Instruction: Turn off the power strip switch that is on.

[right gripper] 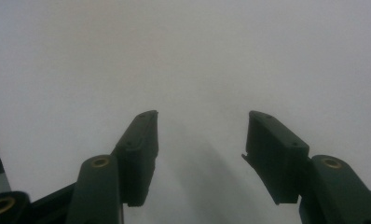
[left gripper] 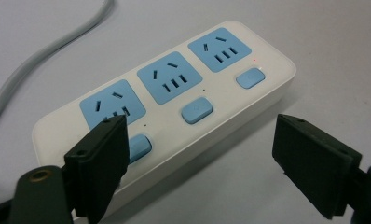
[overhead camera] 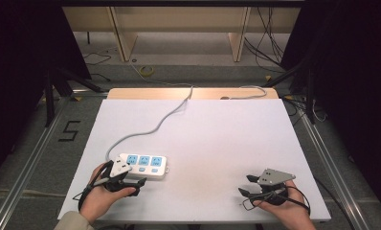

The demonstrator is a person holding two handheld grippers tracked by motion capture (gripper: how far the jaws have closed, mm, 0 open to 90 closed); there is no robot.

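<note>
The power strip [overhead camera: 144, 165] is lying at the near-left of the white table [overhead camera: 217, 139], its long axis running nine to three o'clock in the high view, cord [overhead camera: 150, 128] trailing off toward twelve. The left gripper [overhead camera: 136, 184] is sitting against its near-left end, jaws released and straddling that end in the left gripper view, one pad overlapping the nearest switch [left gripper: 140, 148]. The right gripper [overhead camera: 246, 185] is hovering well apart at three o'clock, jaws released and grasping nothing. The left hand is judged nearer.
</note>
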